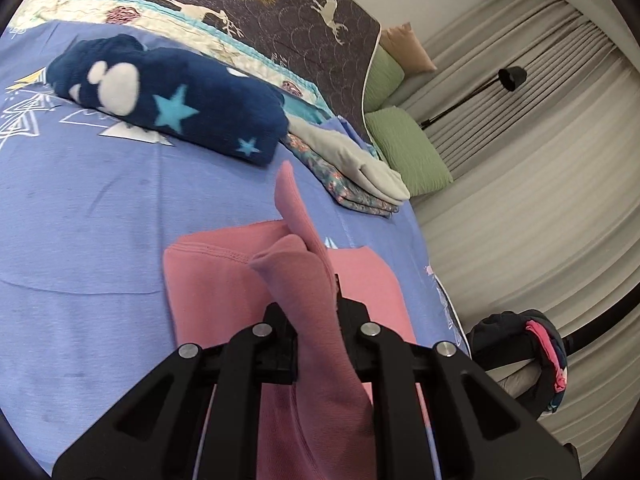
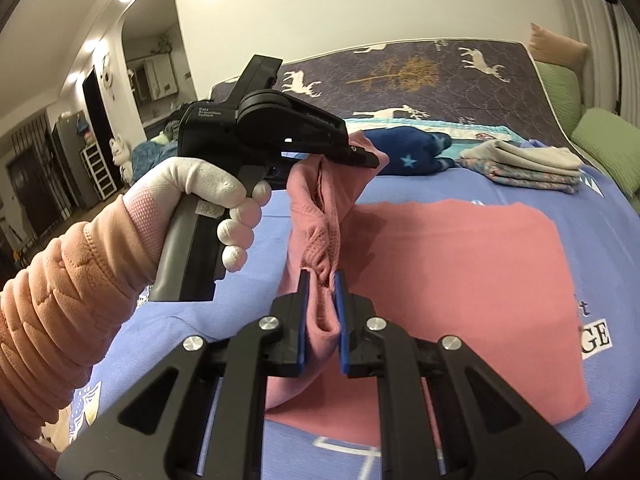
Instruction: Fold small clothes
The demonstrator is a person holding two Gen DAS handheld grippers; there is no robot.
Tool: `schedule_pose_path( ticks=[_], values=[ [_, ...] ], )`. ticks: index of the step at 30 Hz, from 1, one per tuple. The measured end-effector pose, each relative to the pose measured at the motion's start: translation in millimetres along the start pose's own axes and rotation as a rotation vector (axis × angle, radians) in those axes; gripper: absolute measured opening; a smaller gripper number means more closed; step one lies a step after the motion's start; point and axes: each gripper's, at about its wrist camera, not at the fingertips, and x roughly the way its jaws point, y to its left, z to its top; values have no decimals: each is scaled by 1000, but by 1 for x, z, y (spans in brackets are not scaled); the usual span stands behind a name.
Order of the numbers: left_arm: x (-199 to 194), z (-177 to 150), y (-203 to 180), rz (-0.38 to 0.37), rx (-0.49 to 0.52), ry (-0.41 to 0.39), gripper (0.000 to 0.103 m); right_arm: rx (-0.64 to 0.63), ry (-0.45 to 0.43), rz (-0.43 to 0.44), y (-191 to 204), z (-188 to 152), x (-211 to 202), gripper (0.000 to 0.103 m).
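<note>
Stacked folds (image 1: 360, 178) beyond pink garment (image 2: 460, 272), seemingly untouched

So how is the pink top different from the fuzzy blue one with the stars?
The pink top is plain, while the blue starry fleece has stars and white shapes. The pink top lies partly spread out with one edge lifted; the blue starry fleece is already a thick folded bundle. The pink top is pinched by the left gripper and right gripper; nothing grips the blue starry fleece. Both sit on the blue sheet.
</note>
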Motion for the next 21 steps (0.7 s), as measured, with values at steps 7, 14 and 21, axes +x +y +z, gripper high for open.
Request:
schedule_pose_path(
  ticks=[7,14,21],
  values=[
    [30,1,-30,45,14,9,11,78,-13,4,-39,-6,-16,12],
    [65,2,-62,77,32,25,11,157,-22,5,-78,-15,-32,12],
    [114,-2,-101,129,99,85,11,268,-25,-17,-125,-28,-49,12]
  ],
)
